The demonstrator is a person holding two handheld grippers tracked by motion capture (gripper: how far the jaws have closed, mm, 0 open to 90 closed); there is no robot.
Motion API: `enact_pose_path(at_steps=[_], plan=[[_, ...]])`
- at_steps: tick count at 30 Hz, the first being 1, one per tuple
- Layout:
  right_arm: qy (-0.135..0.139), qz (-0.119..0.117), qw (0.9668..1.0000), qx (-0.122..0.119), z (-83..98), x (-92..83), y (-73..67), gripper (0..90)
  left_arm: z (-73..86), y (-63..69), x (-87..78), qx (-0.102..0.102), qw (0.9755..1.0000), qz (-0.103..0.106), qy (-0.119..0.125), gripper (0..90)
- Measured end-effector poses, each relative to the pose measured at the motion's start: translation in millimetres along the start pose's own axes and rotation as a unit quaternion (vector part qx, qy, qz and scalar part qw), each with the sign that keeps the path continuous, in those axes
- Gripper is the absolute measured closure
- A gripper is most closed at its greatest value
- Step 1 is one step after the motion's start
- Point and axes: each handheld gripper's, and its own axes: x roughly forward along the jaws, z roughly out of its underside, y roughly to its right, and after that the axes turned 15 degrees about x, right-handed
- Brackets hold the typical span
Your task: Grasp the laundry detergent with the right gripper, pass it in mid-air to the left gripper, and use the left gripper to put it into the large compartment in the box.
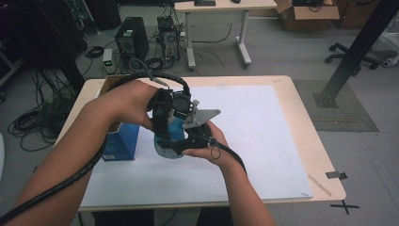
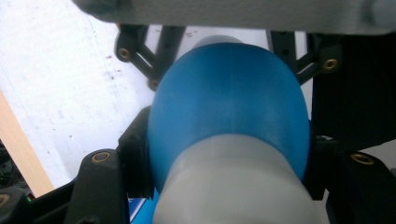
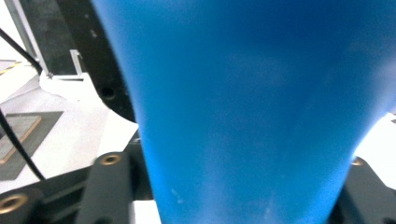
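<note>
Centre-left of the high view, above the white-covered tabletop (image 1: 263,141), both tongs clamp a blue-and-grey bulb-shaped object (image 1: 165,141): left tongs (image 2: 229,154) squeeze its blue body, right tongs (image 3: 243,186) grip its blue part; a blue box (image 1: 120,143) stands just beside

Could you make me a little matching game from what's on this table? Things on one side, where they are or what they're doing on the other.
Things:
1. blue and grey bulb-shaped object
2. blue box
3. left gripper
4. white board

Places or states:
A. lies flat, covering most of the tabletop
B. stands on the table under the person's left forearm
C. held up between both grippers
D. jaws clamped on the blue bulge

Pairs: 1-C, 2-B, 3-D, 4-A
</note>
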Motion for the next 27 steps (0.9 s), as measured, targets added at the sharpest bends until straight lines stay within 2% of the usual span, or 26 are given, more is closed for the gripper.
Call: enact_pose_path(at_steps=[1,7,12,21,24,27], plan=[[0.0,0.0,1.0,0.0,0.0,0.0,0.0,36.5,-0.1,-0.1,0.0,-0.002,1.0,0.001,0.0,38.4],[0.017,0.009,0.9997,0.012,2.4,-6.4,3.7,22.6,-0.3,-2.2,-1.3,-0.002,1.0,-0.002,0.005,38.4],[0.017,0.013,0.9995,0.024,4.1,-10.8,4.6,17.4,-0.4,-3.5,-2.6,-0.006,1.0,-0.005,0.004,38.3],[0.025,0.021,0.999,0.03,2.8,-16.3,4.4,7.0,-0.6,-5.0,-4.7,-0.01,0.9999,-0.004,0.006,38.4],[0.028,0.021,0.9989,0.032,2.9,-17.6,5.3,1.2,0.4,-6.2,-4.6,-0.015,0.9999,-0.003,0.005,38.4],[0.027,0.024,0.9986,0.037,4.0,-19.7,6.9,0.1,1.6,-7.3,-4.9,-0.026,0.9997,-0.001,0.003,38.4]])
